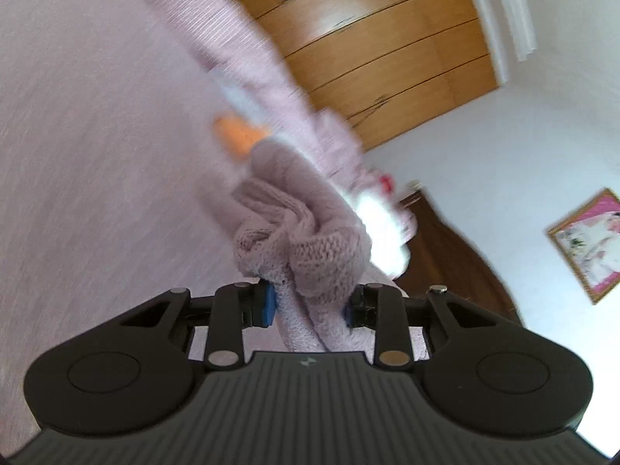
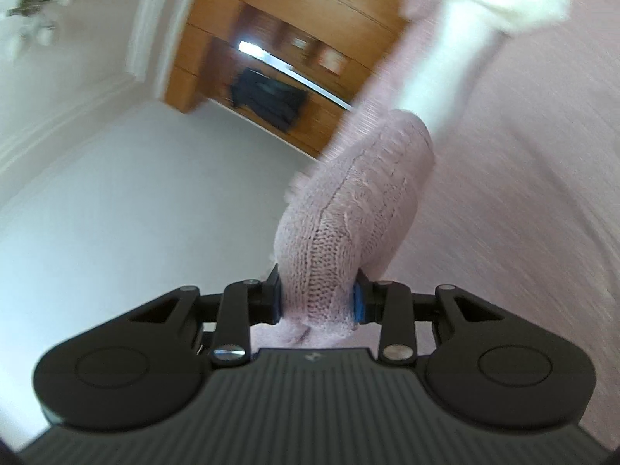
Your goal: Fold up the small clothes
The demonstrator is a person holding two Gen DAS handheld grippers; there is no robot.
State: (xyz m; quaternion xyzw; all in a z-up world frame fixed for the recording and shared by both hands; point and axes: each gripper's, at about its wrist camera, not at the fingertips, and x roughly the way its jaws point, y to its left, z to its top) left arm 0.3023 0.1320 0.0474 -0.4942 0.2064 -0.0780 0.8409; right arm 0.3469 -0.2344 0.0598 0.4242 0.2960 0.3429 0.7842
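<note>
Left gripper point(image 1: 310, 304): closed on bunched knit point(image 1: 306, 240), cloth wadded between pads. Right gripper point(image 2: 317, 300): closed on knit point(image 2: 348, 213) too, thick roll in grip. Garment hangs clear of pink bed point(image 1: 77, 116), which lies at 9 o'clock in left view, 3 o'clock in right view. Both views blurred, tilted. Advice: slow your swing, draw grippers apart to tension cloth, level both, lower flat onto bed before folding. Risk: wadded grips hide edges.

Pink knit garment point(image 2: 348, 232), matt, cable-textured.
</note>
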